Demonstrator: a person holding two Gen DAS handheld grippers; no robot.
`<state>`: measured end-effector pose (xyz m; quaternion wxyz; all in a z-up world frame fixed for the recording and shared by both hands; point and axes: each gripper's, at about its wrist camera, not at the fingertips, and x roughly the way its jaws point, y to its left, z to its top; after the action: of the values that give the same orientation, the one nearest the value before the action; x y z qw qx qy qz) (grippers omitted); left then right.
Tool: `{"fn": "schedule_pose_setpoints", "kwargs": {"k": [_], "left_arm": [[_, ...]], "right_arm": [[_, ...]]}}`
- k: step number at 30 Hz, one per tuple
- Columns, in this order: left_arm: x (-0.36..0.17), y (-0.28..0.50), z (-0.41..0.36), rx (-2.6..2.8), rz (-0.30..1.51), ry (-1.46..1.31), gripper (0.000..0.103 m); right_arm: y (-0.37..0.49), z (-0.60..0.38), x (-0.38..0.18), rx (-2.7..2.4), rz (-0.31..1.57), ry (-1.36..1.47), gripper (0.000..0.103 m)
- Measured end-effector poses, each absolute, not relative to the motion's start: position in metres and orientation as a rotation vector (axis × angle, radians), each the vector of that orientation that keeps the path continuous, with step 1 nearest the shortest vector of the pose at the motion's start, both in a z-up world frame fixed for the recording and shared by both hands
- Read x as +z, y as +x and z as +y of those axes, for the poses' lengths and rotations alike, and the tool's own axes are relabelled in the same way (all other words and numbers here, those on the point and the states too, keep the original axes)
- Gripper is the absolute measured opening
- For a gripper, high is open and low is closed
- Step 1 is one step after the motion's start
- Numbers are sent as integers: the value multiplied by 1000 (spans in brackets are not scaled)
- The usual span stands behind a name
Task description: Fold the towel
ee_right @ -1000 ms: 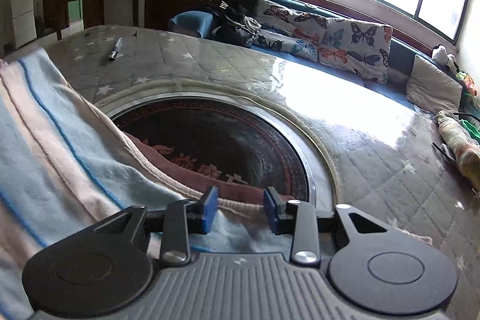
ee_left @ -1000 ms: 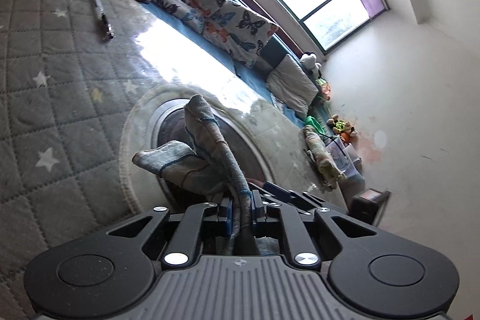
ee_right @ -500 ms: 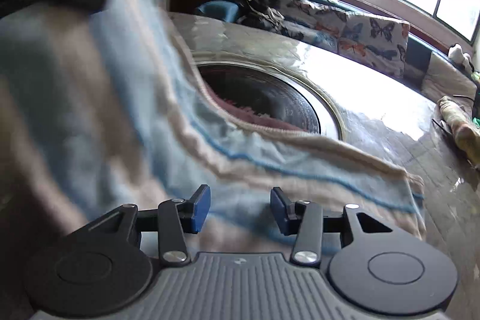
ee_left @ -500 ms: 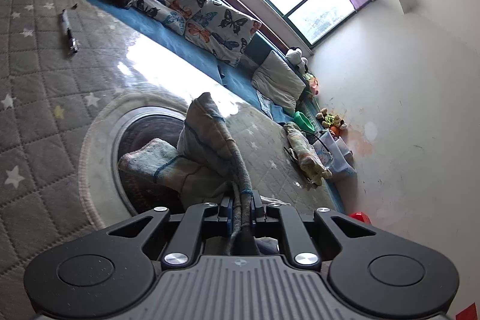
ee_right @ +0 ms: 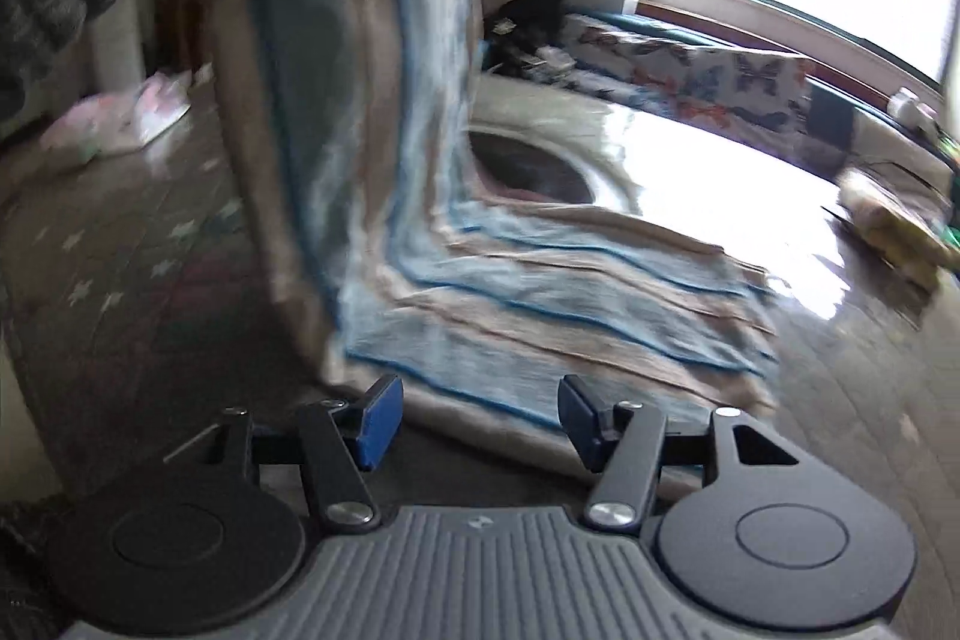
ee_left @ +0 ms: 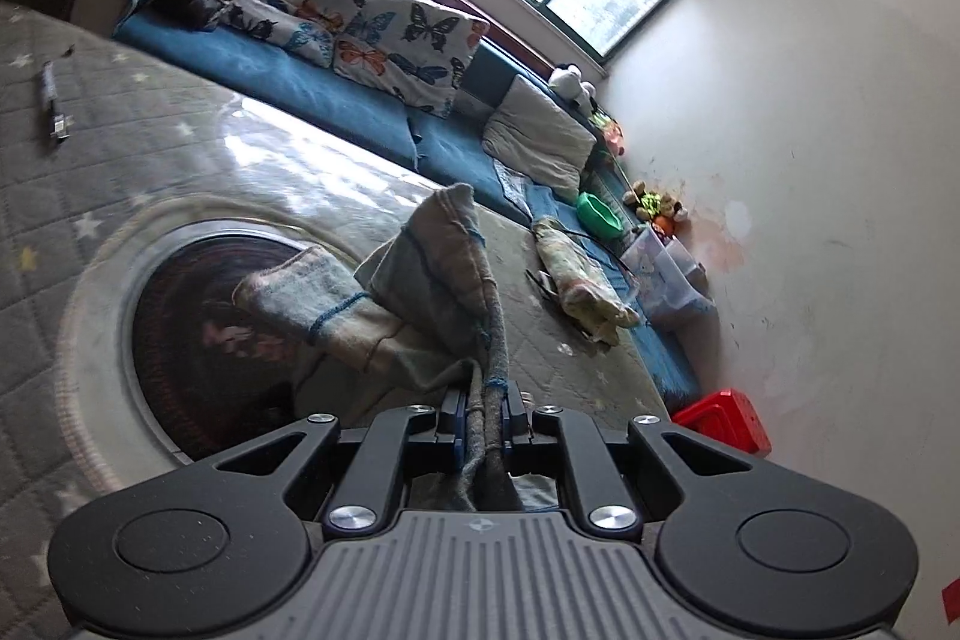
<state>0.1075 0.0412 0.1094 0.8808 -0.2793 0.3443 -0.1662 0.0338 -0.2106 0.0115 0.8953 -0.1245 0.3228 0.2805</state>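
Observation:
The towel (ee_right: 480,280) is pale blue and beige with thin blue stripes. In the right wrist view its lower half lies on the grey quilted table while one end rises steeply at the left. That raised end hangs from my left gripper, seen as a dark shape at the top. My left gripper (ee_left: 483,415) is shut on a bunched edge of the towel (ee_left: 432,280), which droops in folds in front of it. My right gripper (ee_right: 477,415) stands open just in front of the towel's near edge, with nothing between its blue pads. The right view is blurred.
A dark round inset (ee_left: 198,334) sits in the middle of the star-patterned table cover (ee_left: 72,148). A pen (ee_left: 51,97) lies far left. A rolled cloth (ee_left: 576,280) lies at the table's far side. Beyond it are a blue bench with butterfly cushions (ee_left: 384,34) and a red stool (ee_left: 729,418).
My left gripper has lifted its end of the towel higher. The right gripper has drawn back from the towel and opened wider; the towel now stands up at the left of its view.

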Motion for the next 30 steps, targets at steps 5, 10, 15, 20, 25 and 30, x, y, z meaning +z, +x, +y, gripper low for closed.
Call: {"fn": "schedule_pose_setpoints", "kwargs": {"k": [5, 10, 15, 20, 25, 30], "left_arm": [[108, 130, -9, -371, 764, -528, 11], [93, 155, -58, -388, 832, -478, 11], [64, 174, -96, -407, 919, -447, 18], [45, 176, -108, -483, 949, -488, 29], [50, 166, -91, -470, 907, -448, 40], [44, 148, -63, -428, 907, -397, 44]], "right_arm": [[39, -253, 13, 496, 652, -154, 59], [41, -294, 13, 427, 639, -63, 59], [41, -328, 9, 365, 641, 20, 59], [41, -355, 6, 304, 645, 88, 59], [50, -370, 12, 294, 625, 173, 57], [72, -364, 18, 362, 620, 238, 54]]}}
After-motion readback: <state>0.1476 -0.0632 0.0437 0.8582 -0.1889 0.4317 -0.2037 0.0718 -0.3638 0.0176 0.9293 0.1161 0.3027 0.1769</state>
